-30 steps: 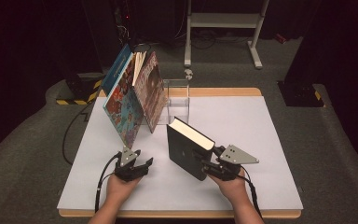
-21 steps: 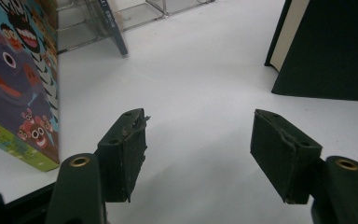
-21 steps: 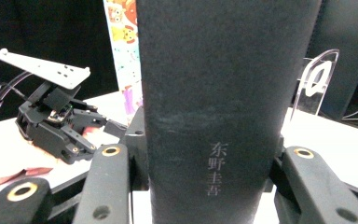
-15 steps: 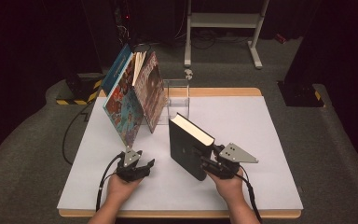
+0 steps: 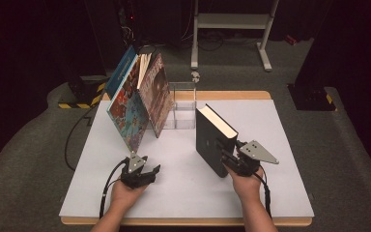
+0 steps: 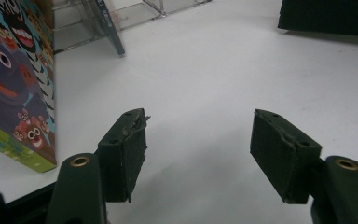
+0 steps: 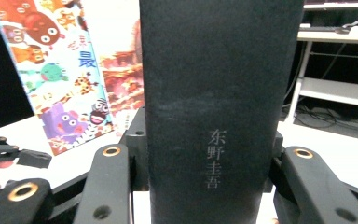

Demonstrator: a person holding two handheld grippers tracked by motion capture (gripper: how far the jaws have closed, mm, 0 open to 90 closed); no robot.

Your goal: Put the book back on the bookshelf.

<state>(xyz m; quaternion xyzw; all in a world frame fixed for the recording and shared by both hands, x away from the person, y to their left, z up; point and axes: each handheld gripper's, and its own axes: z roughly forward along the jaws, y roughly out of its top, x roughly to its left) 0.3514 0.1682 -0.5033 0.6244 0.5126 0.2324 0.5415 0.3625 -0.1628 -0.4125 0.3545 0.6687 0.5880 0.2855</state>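
Observation:
A thick black book (image 5: 211, 140) stands upright on its edge on the white table (image 5: 280, 193), right of centre. My right gripper (image 5: 228, 158) is shut on its near lower part, one jaw on each cover. In the right gripper view the book's dark spine (image 7: 214, 93) with pale lettering rises between the jaws of my right gripper (image 7: 205, 158). My left gripper (image 5: 147, 166) rests low on the table at front left, open, just in front of a leaning colourful picture book (image 5: 128, 113). Nothing lies between the pads of my left gripper (image 6: 198, 144), and the picture book's cover (image 6: 14, 88) is to their left.
A second picture book (image 5: 157, 94) and a blue one (image 5: 121, 72) lean together with the colourful book at the back left. A clear plastic book stand (image 5: 183, 104) sits beside them. A white shelf frame (image 5: 232, 21) stands on the floor beyond the table.
My right gripper has carried the black book a little to the right, still upright. The left gripper has not moved.

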